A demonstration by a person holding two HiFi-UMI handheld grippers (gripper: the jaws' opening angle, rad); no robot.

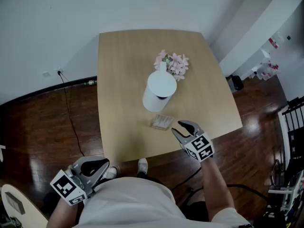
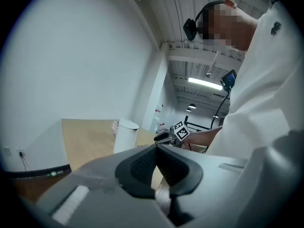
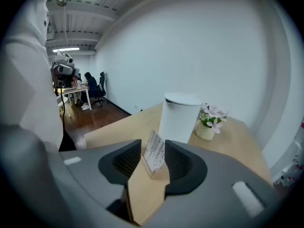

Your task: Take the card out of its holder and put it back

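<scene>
A printed card (image 1: 162, 121) stands in its small clear holder (image 3: 151, 167) on the wooden table (image 1: 123, 70), just in front of a white cylindrical bin (image 1: 159, 91). My right gripper (image 1: 181, 128) hovers over the table's near edge, a short way right of the card, jaws open and pointing at it. In the right gripper view the card (image 3: 155, 149) shows upright in the gap between the fingertips (image 3: 134, 152), untouched. My left gripper (image 1: 97, 167) hangs low beside the person's body, off the table, with its fingertips together and nothing in them.
A small vase of pink flowers (image 1: 172, 63) sits behind the bin. A cable (image 1: 71, 118) runs across the dark wood floor at left. A black rack (image 1: 292, 141) stands at far right, and a round pale tabletop (image 1: 14, 205) is at bottom left.
</scene>
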